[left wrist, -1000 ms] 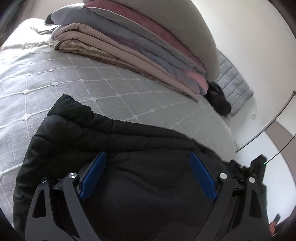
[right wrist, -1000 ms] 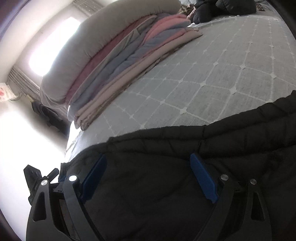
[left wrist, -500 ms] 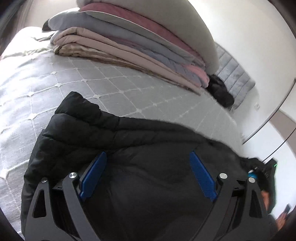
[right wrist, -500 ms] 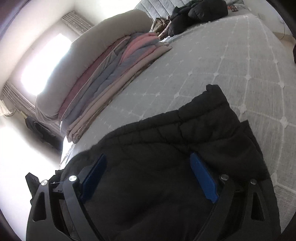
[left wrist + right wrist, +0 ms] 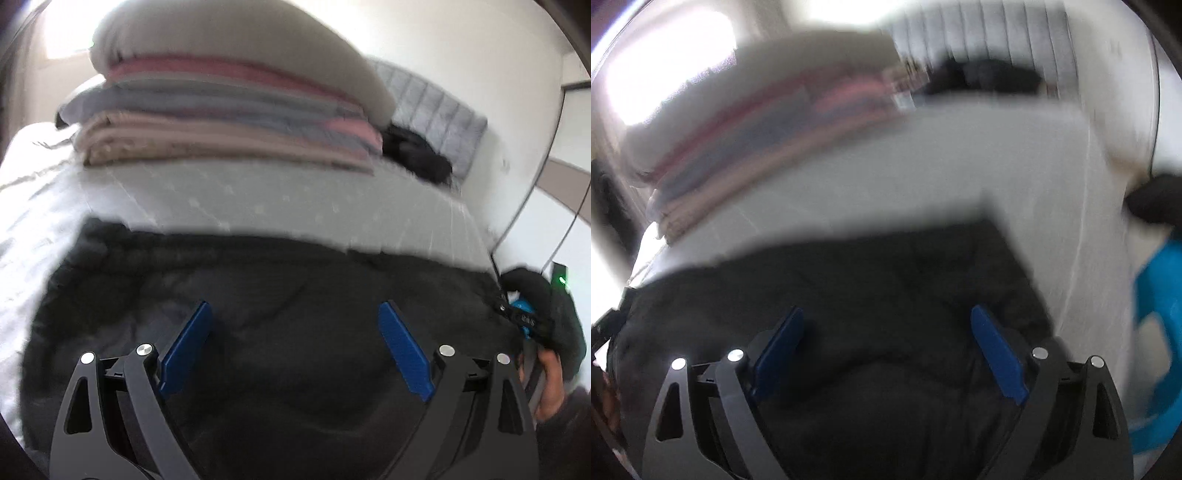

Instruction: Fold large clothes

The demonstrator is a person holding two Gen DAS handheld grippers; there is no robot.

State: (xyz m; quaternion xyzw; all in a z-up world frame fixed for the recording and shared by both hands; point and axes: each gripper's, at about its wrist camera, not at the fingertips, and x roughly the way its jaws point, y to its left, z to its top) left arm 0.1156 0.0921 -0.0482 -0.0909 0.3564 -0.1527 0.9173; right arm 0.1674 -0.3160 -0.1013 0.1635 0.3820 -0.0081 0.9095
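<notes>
Left gripper [image 5: 295,345] and right gripper [image 5: 888,350], jaws apart, hover over a black padded jacket [image 5: 280,295] on the bed [image 5: 295,199]; pinching matching edges would fold it squarely

A big bed [image 5: 295,199] has a light grey cover with a pattern of lines and small dots. A puffy black jacket [image 5: 280,325] lies flat on the near part. At the far left sits a tall stack of folded blankets [image 5: 229,122] in pink, grey and tan. Far right, by the headboard, is a dark heap of clothes [image 5: 417,155].
</notes>
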